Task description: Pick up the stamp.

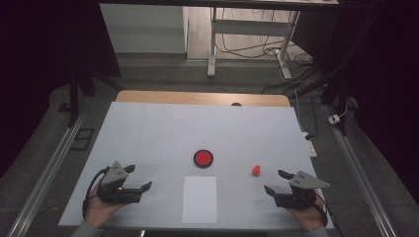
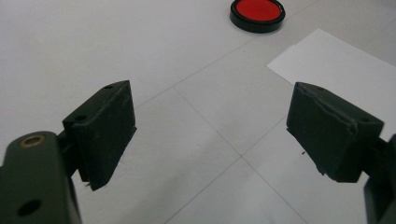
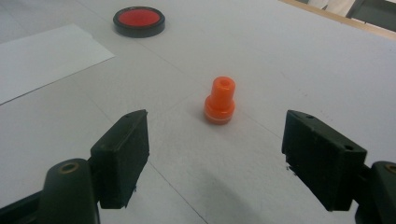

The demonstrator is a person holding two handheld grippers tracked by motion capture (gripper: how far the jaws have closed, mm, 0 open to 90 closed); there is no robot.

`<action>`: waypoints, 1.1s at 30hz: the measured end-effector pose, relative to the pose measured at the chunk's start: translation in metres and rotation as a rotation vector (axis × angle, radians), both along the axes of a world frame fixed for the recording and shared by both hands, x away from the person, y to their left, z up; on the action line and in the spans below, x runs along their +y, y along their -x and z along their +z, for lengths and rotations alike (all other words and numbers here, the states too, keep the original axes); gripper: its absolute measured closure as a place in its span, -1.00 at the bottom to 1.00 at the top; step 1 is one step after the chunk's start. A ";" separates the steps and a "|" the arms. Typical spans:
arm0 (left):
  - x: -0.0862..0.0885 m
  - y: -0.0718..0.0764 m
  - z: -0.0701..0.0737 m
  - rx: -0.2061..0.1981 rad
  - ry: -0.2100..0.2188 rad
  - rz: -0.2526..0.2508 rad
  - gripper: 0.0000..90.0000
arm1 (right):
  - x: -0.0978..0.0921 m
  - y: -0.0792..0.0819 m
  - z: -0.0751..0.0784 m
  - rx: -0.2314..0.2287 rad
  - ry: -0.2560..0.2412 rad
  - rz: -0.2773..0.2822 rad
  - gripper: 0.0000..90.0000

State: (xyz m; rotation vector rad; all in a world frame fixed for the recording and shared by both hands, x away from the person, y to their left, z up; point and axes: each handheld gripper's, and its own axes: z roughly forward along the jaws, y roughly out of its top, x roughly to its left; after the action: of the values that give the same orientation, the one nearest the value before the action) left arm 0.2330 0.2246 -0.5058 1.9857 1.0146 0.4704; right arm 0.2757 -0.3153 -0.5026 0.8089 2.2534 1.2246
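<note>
Two grippers (image 1: 139, 178) (image 1: 277, 180) agape, one orange stamp (image 3: 219, 101), one red pad (image 1: 203, 158), one paper sheet (image 1: 199, 199)

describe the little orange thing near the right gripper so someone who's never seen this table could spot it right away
Start at the white table, whose near middle holds a white sheet of paper. The small orange stamp stands upright right of that sheet, just ahead of the open right gripper. Unlike the flat, black-rimmed red disc farther left, it is a knob with a narrow top.

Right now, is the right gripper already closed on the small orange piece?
No. In the right gripper view the orange piece stands upright on the table, ahead of the right gripper, whose jaws are wide apart.
</note>
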 end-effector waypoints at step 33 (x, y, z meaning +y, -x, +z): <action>-0.002 0.004 -0.004 0.011 -0.014 -0.012 -0.64 | 0.006 -0.002 0.000 0.013 0.000 0.012 -0.42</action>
State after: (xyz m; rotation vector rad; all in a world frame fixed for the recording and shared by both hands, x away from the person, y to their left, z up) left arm 0.2294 0.2228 -0.5100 2.0075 1.0087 0.4615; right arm 0.2773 -0.3092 -0.5022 0.8066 2.2721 1.2282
